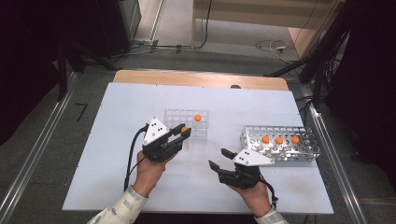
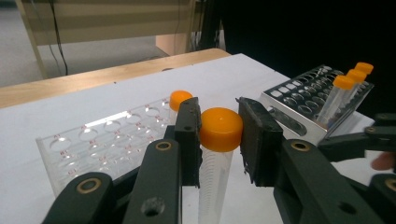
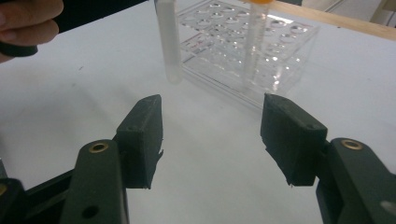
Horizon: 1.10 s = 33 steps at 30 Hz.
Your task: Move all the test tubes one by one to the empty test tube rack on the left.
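My left gripper (image 1: 185, 130) is shut on the orange cap of a clear tube (image 2: 215, 179), which hangs upright above the table in front of the clear plastic rack (image 1: 180, 116). In the left gripper view the cap sits squeezed between both pads. One more orange-capped tube (image 1: 198, 117) stands in that rack. My right gripper (image 1: 217, 157) stands open over bare table near the front, nothing between its fingers. In the right gripper view (image 3: 212, 130) the held tube (image 3: 168, 42) hangs ahead, its lower end above the table, left of the rack (image 3: 280, 65).
A metal rack (image 1: 303, 156) at the right holds three orange-capped tubes (image 1: 279, 139) in a row. The white board (image 1: 116, 177) lies on a wooden table (image 1: 187, 77). Dark stands and cables ring the table on the floor.
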Each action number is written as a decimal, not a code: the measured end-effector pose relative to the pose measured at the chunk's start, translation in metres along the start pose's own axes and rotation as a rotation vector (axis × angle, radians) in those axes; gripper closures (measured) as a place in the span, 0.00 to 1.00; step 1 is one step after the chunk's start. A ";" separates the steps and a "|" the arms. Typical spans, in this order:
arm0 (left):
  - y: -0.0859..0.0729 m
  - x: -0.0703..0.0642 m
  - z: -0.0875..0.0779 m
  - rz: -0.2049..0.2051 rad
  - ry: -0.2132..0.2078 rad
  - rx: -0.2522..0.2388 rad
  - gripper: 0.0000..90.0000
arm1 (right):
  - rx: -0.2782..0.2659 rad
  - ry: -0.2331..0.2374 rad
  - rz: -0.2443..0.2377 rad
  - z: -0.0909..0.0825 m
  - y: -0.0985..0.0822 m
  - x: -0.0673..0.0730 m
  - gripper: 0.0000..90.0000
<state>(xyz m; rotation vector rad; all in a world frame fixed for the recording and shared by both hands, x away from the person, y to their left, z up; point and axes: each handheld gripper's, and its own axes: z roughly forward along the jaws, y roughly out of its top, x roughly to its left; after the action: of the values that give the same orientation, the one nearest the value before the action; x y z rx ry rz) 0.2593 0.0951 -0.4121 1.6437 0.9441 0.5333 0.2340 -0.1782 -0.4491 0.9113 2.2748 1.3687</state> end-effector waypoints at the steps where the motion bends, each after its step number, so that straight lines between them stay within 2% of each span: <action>1: 0.001 0.000 0.001 0.002 0.004 0.002 0.78 | -0.002 -0.003 0.007 -0.004 -0.002 -0.002 0.41; 17: 0.020 0.009 0.014 -0.006 0.048 -0.013 0.78 | -0.007 -0.087 0.100 -0.050 -0.029 -0.037 0.37; 22: 0.026 0.012 0.018 -0.018 0.051 -0.019 0.78 | 0.007 -0.095 0.114 -0.056 -0.035 -0.041 0.31; 33: 0.042 0.022 0.025 -0.030 0.092 -0.043 0.78 | -0.004 -0.105 0.135 -0.065 -0.040 -0.047 0.31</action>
<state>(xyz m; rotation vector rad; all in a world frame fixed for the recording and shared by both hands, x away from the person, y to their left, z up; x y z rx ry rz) 0.3034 0.0953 -0.3819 1.5754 1.0162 0.6095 0.2168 -0.2660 -0.4550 1.1263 2.1667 1.3455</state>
